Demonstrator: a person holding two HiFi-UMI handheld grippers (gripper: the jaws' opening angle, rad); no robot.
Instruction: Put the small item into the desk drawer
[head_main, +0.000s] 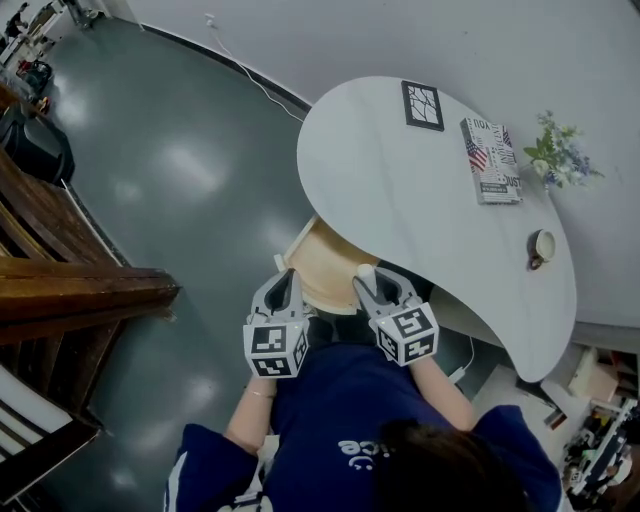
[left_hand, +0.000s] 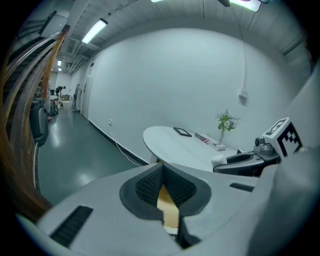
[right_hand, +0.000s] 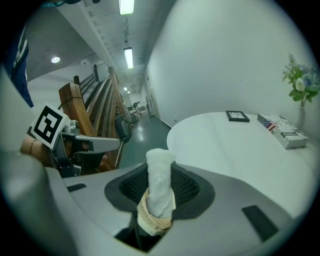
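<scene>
The small item (right_hand: 160, 185) is a white rolled cloth with a tan band, standing upright between the pads of my right gripper (right_hand: 160, 175), which is shut on it. In the head view the right gripper (head_main: 375, 285) holds the roll (head_main: 366, 273) over the near right corner of the open light-wood drawer (head_main: 320, 262), under the white desk (head_main: 400, 190). My left gripper (head_main: 283, 290) hovers at the drawer's near left side. Its fingertips meet, nothing is between them, and drawer wood shows through the gap behind them in the left gripper view (left_hand: 162, 172).
On the desk lie a framed picture (head_main: 422, 104), a book with a flag cover (head_main: 490, 160), a vase of flowers (head_main: 558, 155) and a cup (head_main: 541, 246). A wooden staircase (head_main: 60, 280) stands on the left across the grey floor. My body is just behind both grippers.
</scene>
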